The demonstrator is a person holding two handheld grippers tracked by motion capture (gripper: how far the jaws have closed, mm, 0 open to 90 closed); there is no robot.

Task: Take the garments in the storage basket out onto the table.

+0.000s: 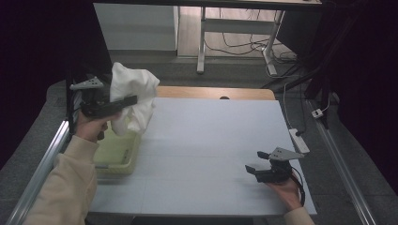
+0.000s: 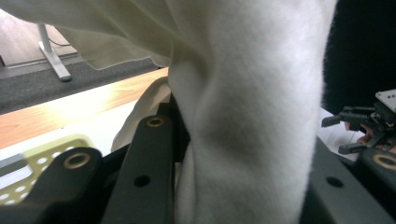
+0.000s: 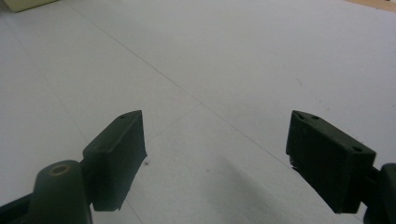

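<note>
A white cloth (image 1: 133,96) hangs bunched above the pale yellow basket (image 1: 123,161) at the table's left side. My left gripper (image 1: 132,100) is shut on the cloth, held up in the air by the person's left hand. In the left gripper view the white cloth (image 2: 243,112) drapes between the black jaws and hides most of what lies beyond. My right gripper (image 1: 256,161) rests low near the table's front right, open with nothing in it. In the right gripper view its fingertips (image 3: 119,149) stand wide apart over the bare white table (image 3: 210,70).
The white table (image 1: 211,140) has a wooden strip (image 1: 216,92) along its far edge. Desk legs and cables (image 1: 244,44) sit on the floor beyond. A white power strip (image 1: 299,139) lies at the table's right edge. A metal rail (image 1: 44,164) runs along the left.
</note>
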